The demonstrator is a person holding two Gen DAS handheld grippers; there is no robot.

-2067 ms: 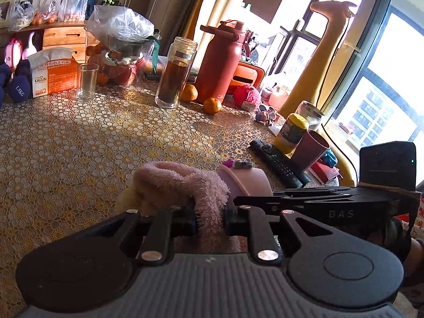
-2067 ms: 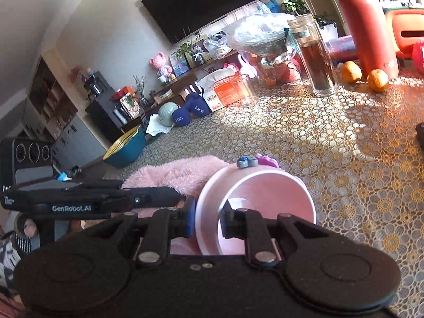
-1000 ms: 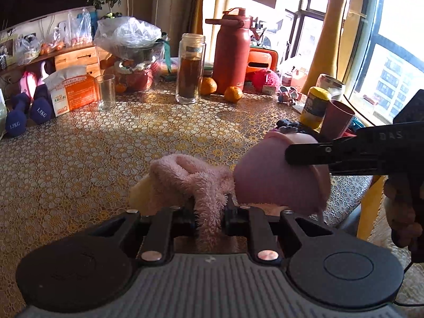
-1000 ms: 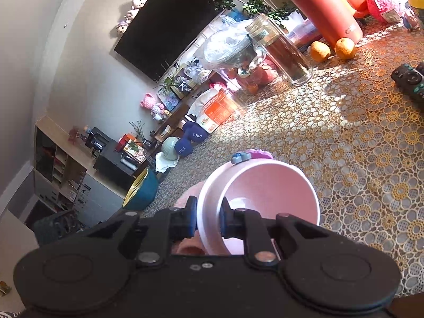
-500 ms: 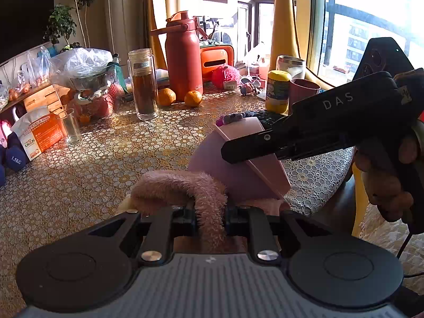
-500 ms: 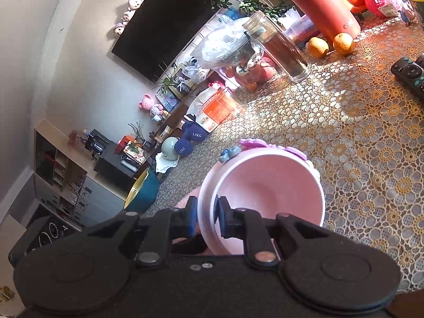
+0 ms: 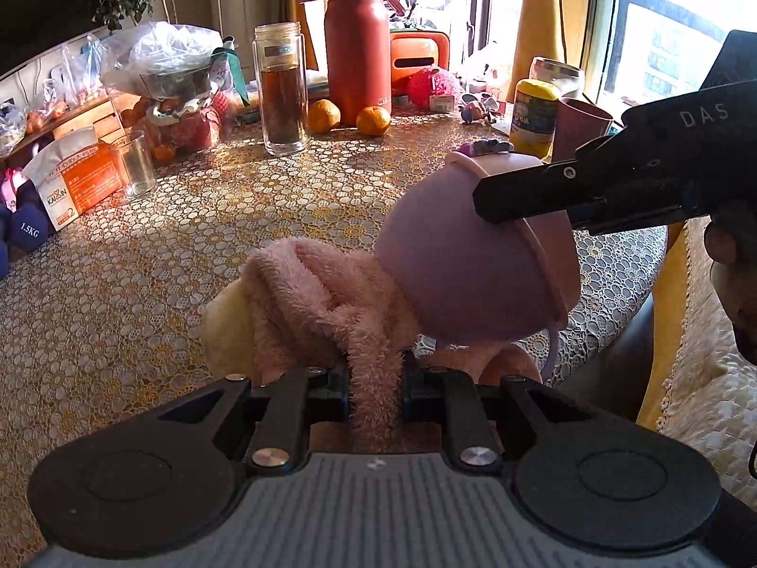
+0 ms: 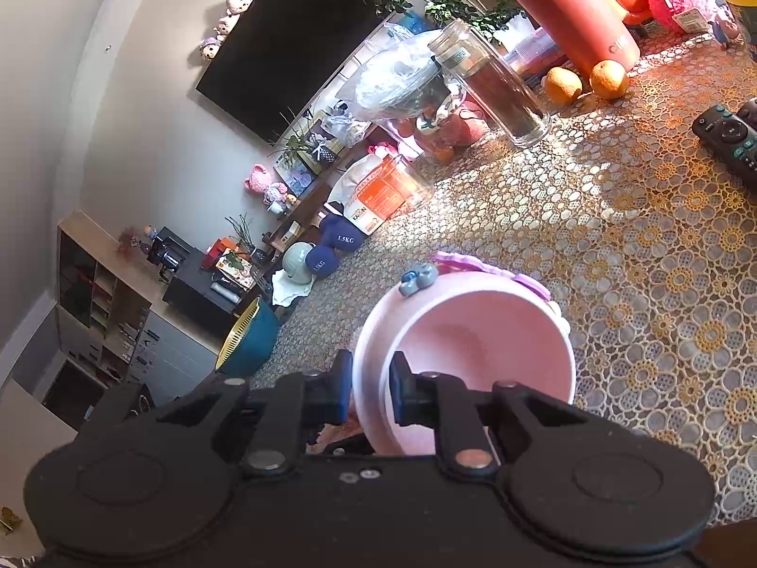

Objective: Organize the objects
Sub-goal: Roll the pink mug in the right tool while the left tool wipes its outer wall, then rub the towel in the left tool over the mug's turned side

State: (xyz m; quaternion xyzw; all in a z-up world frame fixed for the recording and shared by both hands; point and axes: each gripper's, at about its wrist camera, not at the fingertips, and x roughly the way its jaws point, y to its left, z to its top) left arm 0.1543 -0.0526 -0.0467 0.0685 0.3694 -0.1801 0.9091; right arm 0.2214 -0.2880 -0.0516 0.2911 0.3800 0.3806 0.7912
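The left claw (image 7: 376, 390) is clamped on a fold of fuzzy pink cloth (image 7: 321, 303), which is bunched up just ahead of it over the worktop (image 7: 142, 284). The right claw (image 8: 371, 395) is clamped on the rim of a pink bowl (image 8: 478, 359), tilted on its side with its opening facing that camera. In the left view the bowl touches the cloth's right side. Farther back on the lace-covered worktop stand a glass tea jar (image 7: 282, 90), a red flask (image 7: 357, 45) and two oranges (image 7: 374, 120).
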